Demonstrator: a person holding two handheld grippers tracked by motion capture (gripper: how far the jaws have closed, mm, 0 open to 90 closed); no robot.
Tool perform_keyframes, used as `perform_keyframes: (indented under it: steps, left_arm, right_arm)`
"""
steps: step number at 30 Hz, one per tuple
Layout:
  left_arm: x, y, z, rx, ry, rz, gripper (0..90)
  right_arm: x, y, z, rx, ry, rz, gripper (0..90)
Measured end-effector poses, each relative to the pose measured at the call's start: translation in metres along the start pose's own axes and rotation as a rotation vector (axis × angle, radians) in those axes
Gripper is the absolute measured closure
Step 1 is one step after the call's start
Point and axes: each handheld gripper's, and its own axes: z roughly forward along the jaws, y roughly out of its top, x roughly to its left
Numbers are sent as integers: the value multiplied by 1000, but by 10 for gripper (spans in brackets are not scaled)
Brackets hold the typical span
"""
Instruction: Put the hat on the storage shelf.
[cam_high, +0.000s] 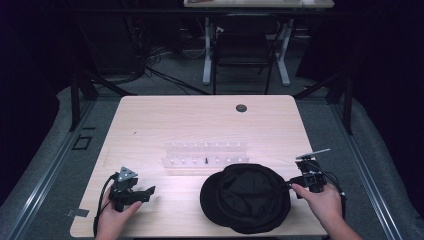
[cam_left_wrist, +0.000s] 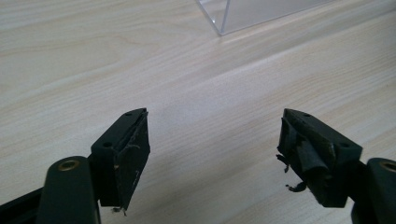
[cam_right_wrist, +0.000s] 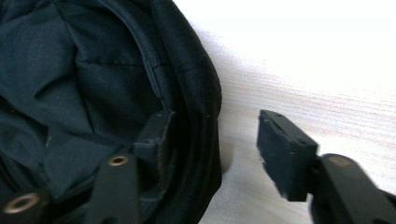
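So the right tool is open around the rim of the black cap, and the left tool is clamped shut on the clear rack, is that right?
Not quite. The left tool is open and holds nothing: the left gripper view shows its jaws apart over bare table, with the clear rack farther off. The rest is right: the right tool is open around the black cap rim.

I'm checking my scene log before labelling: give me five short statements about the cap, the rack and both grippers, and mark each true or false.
1. The black fabric cap lies with its inside facing up. True.
2. The right gripper has its fingers either side of the cap's rim, open. True.
3. The left gripper is shut on the cap. False: it is open over the bare light wooden table.
4. The clear plastic rack lies on top of the cap. False: it stands behind it.
5. The cap hangs on the rack. False: it lies on the table.
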Motion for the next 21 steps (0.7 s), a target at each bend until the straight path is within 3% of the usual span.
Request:
perform_keyframes:
  steps: [3,4,7,17,21]
  left_arm:
    - [1,0,0,5,-16,-1,345]
    - [1,0,0,10,-20,-6,345]
    - [2,-1,0,9,-14,-6,378]
    - [2,-1,0,14,-20,-15,391]
    - [1,0,-1,16,-18,-4,396]
  right_arm:
    - [-1,2,3,-5,16,21,596]
    - [-1,2,3,-5,16,21,596]
    - [-6,3,5,35,34,18,655]
    - [-9,4,13,67,67,56,700]
    - [-10,5,17,77,78,47,722]
